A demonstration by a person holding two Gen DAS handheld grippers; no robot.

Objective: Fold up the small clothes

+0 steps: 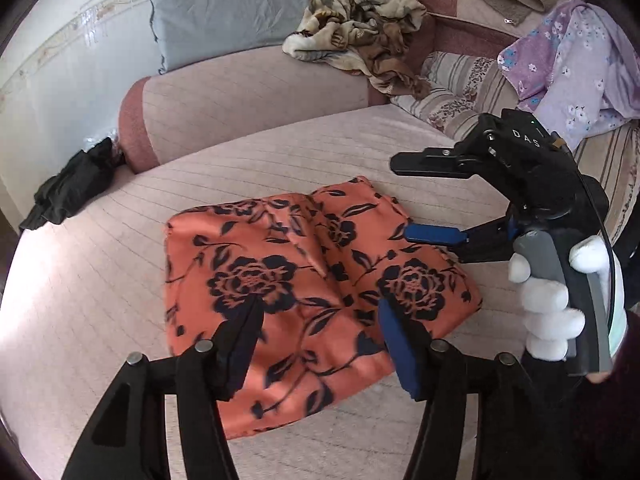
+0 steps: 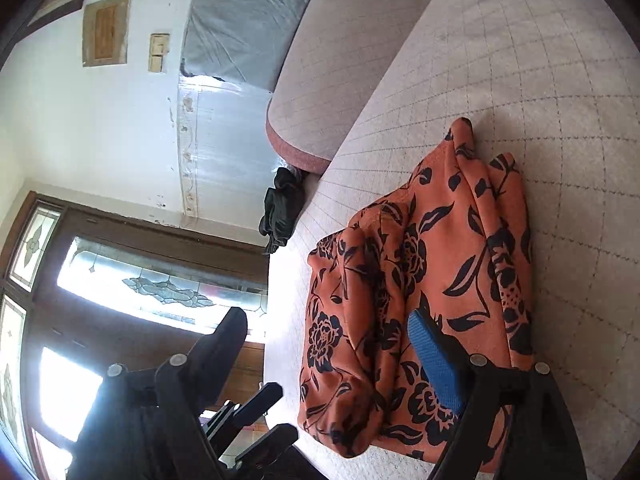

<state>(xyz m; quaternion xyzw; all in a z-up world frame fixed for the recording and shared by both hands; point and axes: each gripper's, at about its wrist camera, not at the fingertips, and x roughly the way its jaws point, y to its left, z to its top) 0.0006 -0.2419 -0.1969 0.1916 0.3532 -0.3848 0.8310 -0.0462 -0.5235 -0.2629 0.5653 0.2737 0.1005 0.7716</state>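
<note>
An orange garment with black flowers (image 1: 304,280) lies folded flat on the pink sofa seat (image 1: 100,280); it also shows in the right wrist view (image 2: 420,280). My left gripper (image 1: 320,344) is open, hovering over the garment's near edge, with nothing between its fingers. My right gripper (image 1: 416,196) is open at the garment's right edge, turned on its side; its blue pad (image 1: 434,235) lies just over the cloth. In the right wrist view, the right gripper (image 2: 324,356) is open with its blue fingertip (image 2: 430,354) against the garment.
A grey cushion (image 1: 232,8) and a crumpled beige blanket (image 1: 360,20) lie on the backrest. A purple flowered cloth (image 1: 568,64) and striped cloth (image 1: 460,88) sit at the right. A black garment (image 1: 72,188) lies at the seat's left end. A glazed door (image 2: 120,292) stands beyond.
</note>
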